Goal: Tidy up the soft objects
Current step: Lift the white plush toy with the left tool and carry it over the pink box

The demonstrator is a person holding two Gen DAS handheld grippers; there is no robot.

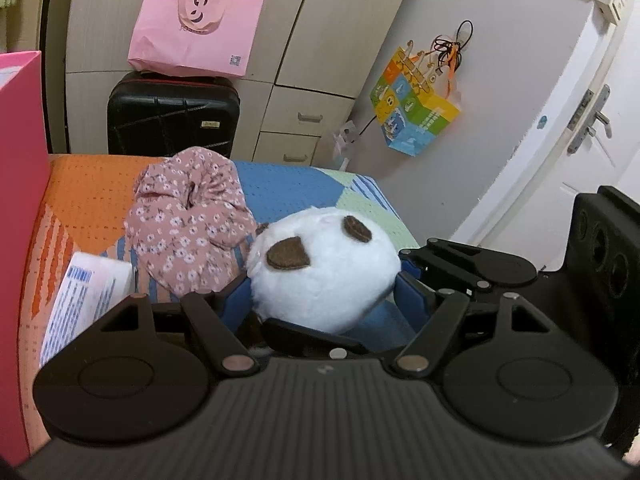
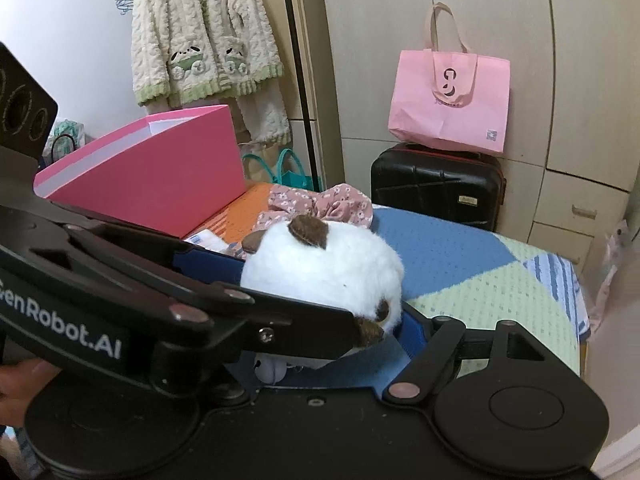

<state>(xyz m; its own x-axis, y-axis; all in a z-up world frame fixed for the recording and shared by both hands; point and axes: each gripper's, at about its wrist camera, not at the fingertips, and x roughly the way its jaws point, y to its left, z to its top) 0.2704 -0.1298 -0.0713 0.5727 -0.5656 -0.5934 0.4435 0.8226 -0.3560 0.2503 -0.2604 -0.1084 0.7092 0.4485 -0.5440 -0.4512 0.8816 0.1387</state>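
Observation:
A white plush toy (image 1: 324, 276) with brown ears sits between the blue pads of my left gripper (image 1: 324, 300), which is shut on it above the bedspread. In the right wrist view the same plush (image 2: 328, 268) fills the space between my right gripper's (image 2: 320, 320) fingers, and the left gripper's black linkage (image 2: 160, 280) crosses in front. A crumpled pink floral cloth (image 1: 188, 224) lies on the bed just behind the plush; it also shows in the right wrist view (image 2: 320, 204). A pink box (image 2: 148, 172) stands open on the bed's left.
A white tissue pack (image 1: 88, 296) lies by the pink box (image 1: 20, 200). A black suitcase (image 1: 172, 116) with a pink bag (image 1: 196, 28) on it stands behind the bed. Wardrobe drawers (image 1: 304, 120) and a white door (image 1: 560, 128) lie beyond. The patchwork bedspread (image 2: 480, 272) extends right.

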